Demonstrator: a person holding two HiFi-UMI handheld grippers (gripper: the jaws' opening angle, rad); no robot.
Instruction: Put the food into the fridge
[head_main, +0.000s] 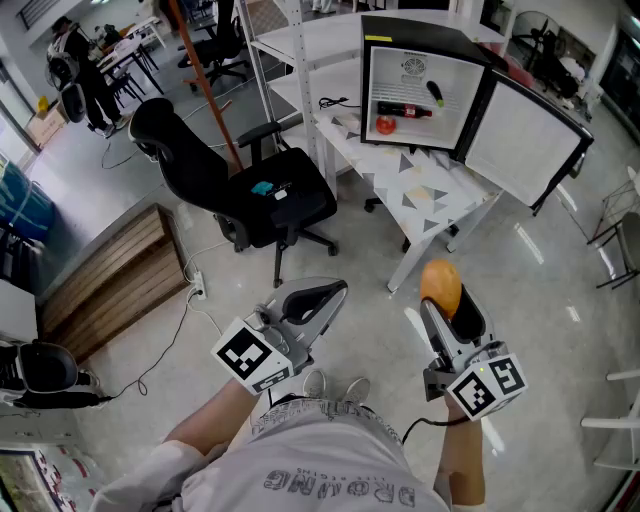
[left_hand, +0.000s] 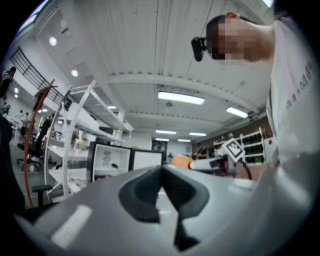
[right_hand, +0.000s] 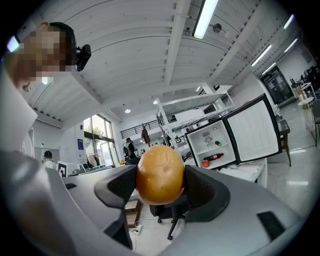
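The right gripper (right_hand: 160, 181) clamps a smooth, round orange-yellow fruit (right_hand: 160, 169) between its dark grey pads (right_hand: 119, 186), one at nine o'clock of the fruit and one at three. Toward two o'clock from it, a small black fridge with a white inside (right_hand: 214, 144) stands on a white table (right_hand: 248, 173), its door (right_hand: 252, 131) swung wide. On the lower shelf lie a dark bottle with a red label (right_hand: 216, 156) and what may be a red tomato (right_hand: 205, 163). A black office chair (right_hand: 172, 222) shows at six o'clock, partly behind the jaws.

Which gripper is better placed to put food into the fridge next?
Right. The right gripper clamps the orange fruit, and the open fridge stands ahead, nearer its side. The left gripper is shut with nothing between its jaws.
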